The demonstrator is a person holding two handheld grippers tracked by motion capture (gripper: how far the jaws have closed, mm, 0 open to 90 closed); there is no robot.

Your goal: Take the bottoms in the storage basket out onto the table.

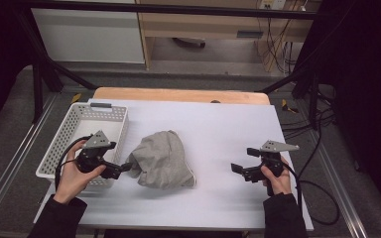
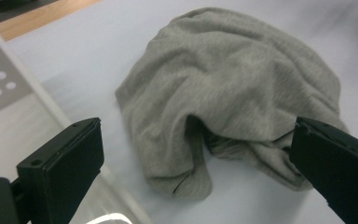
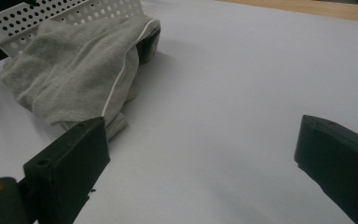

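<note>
A crumpled grey cloth (image 1: 162, 159) lies in a heap at the middle of the white table (image 1: 228, 134). My left gripper (image 1: 123, 167) is at the cloth's left edge, held in a hand beside the basket. In the left gripper view its jaws stand wide open around the near fold of the cloth (image 2: 233, 79), and the left gripper (image 2: 196, 135) holds nothing. My right gripper (image 1: 244, 159) hovers over bare table to the right of the cloth, well apart from it. The right gripper (image 3: 203, 126) is open and empty, with the cloth (image 3: 74, 70) ahead to its left.
A white perforated basket (image 1: 82, 130) stands at the table's left edge, right beside the cloth; its wall (image 3: 74, 11) rises behind the cloth. A wooden board (image 1: 178, 94) runs along the table's far side. Black frame bars and cables surround the table.
</note>
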